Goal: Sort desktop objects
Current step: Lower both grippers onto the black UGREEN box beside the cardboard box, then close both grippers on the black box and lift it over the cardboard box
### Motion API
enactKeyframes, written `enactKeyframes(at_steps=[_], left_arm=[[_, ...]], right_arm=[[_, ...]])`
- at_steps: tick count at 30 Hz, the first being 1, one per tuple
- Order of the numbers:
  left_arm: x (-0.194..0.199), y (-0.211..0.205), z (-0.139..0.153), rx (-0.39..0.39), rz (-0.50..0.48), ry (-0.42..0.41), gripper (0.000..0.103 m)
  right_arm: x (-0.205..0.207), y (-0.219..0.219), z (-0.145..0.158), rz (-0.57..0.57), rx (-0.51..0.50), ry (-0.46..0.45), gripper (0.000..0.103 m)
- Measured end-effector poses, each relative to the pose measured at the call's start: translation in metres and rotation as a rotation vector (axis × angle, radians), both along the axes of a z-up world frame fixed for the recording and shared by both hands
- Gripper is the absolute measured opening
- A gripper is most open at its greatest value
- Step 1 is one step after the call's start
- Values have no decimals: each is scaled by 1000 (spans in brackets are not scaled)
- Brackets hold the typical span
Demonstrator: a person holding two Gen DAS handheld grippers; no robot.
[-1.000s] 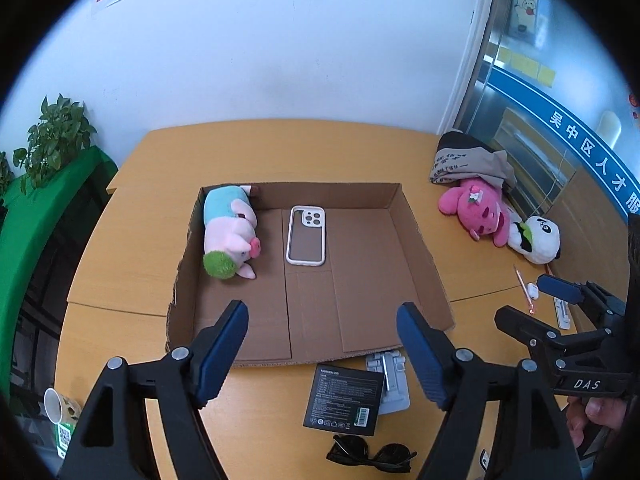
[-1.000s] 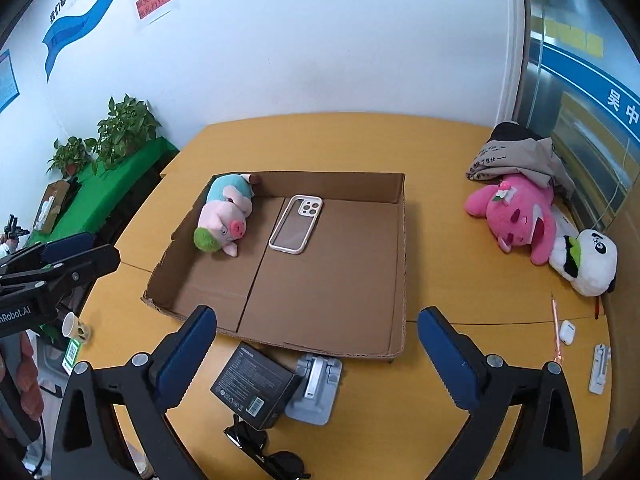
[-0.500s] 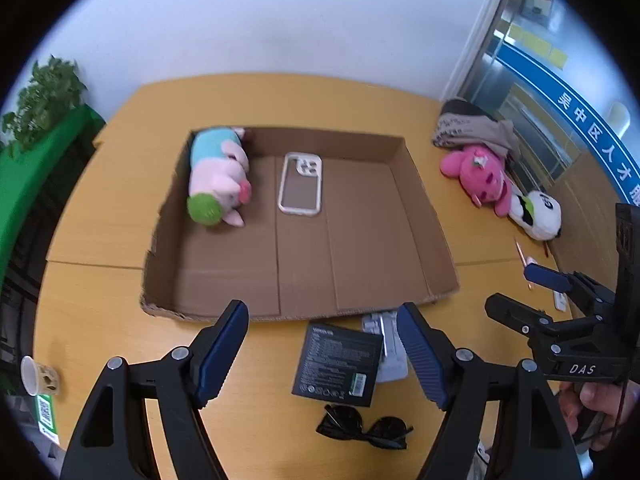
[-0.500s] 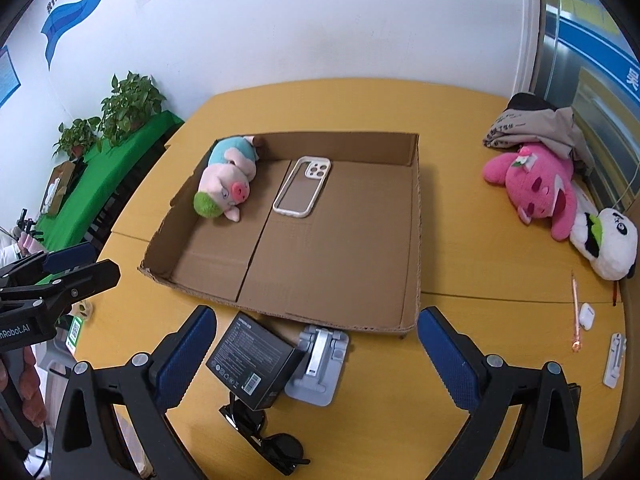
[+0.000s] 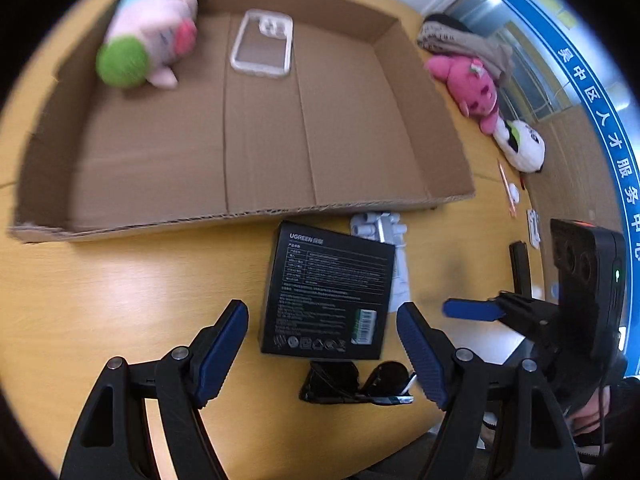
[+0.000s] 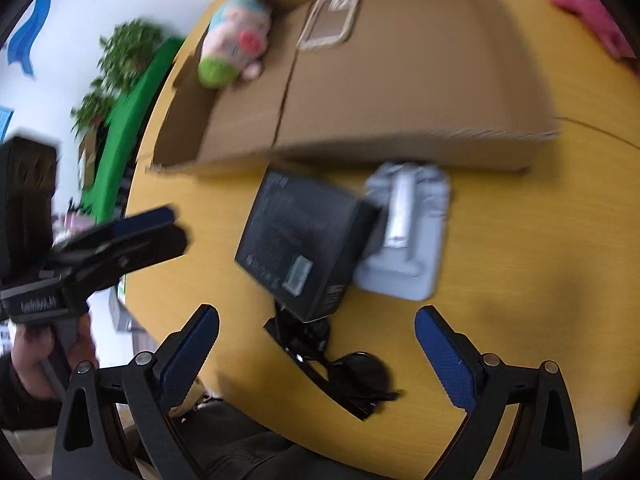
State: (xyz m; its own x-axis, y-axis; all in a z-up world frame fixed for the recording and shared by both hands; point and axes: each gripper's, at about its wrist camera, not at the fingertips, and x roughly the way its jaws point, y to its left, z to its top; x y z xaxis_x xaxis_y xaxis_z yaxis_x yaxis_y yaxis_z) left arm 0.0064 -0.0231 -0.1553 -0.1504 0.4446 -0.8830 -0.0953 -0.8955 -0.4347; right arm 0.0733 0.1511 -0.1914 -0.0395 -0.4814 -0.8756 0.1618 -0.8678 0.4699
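A black UGREEN box [image 5: 326, 296] lies on the wooden table just in front of the cardboard tray [image 5: 360, 207]; its far edge rests on a grey phone stand [image 5: 390, 240]. Black sunglasses [image 5: 356, 384] lie near the table's front edge. My left gripper [image 5: 322, 312] hangs open over the box, one finger to each side, pads clear of it. My right gripper [image 6: 316, 314] is open above the sunglasses [image 6: 340, 364] and the box [image 6: 304, 240], with the stand [image 6: 404, 240] beyond. Inside the tray are a plush pig [image 5: 148, 28] and a clear phone case [image 5: 262, 42].
A pink plush [image 5: 468, 80], a panda plush [image 5: 520, 146] and folded cloth [image 5: 464, 40] sit at the table's right. A pen [image 5: 506, 188] and small white items lie near them. A green ledge with plants [image 6: 120, 80] runs along the left side.
Both grippers have dropped toward the table and tipped downward. The box, stand and sunglasses now fill the lower middle of both views. Both pairs of jaws stand as wide as before.
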Motion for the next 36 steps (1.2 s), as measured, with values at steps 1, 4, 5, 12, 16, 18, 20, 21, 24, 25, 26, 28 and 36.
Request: enactKeyframes(at_steps=[1,4,5,12,16,18,20,21,24,25,26,28,36], left_arm=[[-4,-1,-7,10,-5,-13,77],[-14,-4,-39,29,4,-65,76],[-16,-4,-50,30,-1,-85,76],[-21,-2,-76,173,-2,-113,77],[-18,-4,-72,136,33,-109,75],[-11,-3,-70,85,31,-118,71],[-3,-7,-67,104,48,-135,69],[2,-7,-64,104,59,-133,68],[12,-7,-55,83,82,-111,68],[15,-7,-51,78,87,-103,68],[15,-8,-49,77,90,-99,68],[18,-5,-37,71,94,-72,68],[8,-2,31,32,93,95,68]], right_arm=[[-1,-5,-7,9,2,-8,100],[-4,-22,-28,50,23,-14,100],[-5,-28,-35,69,15,-21,100],[-12,-52,-51,115,0,1,100],[-11,-66,-49,157,53,56,94],[-11,-61,-47,125,54,42,78],[-11,-54,-43,89,34,35,69],[-9,-55,-39,104,54,51,68],[-1,-62,-30,144,81,76,68],[1,-61,-28,135,69,74,68],[3,-59,-26,140,48,67,68],[9,-55,-19,130,33,82,68],[4,-33,38,59,3,225,68]])
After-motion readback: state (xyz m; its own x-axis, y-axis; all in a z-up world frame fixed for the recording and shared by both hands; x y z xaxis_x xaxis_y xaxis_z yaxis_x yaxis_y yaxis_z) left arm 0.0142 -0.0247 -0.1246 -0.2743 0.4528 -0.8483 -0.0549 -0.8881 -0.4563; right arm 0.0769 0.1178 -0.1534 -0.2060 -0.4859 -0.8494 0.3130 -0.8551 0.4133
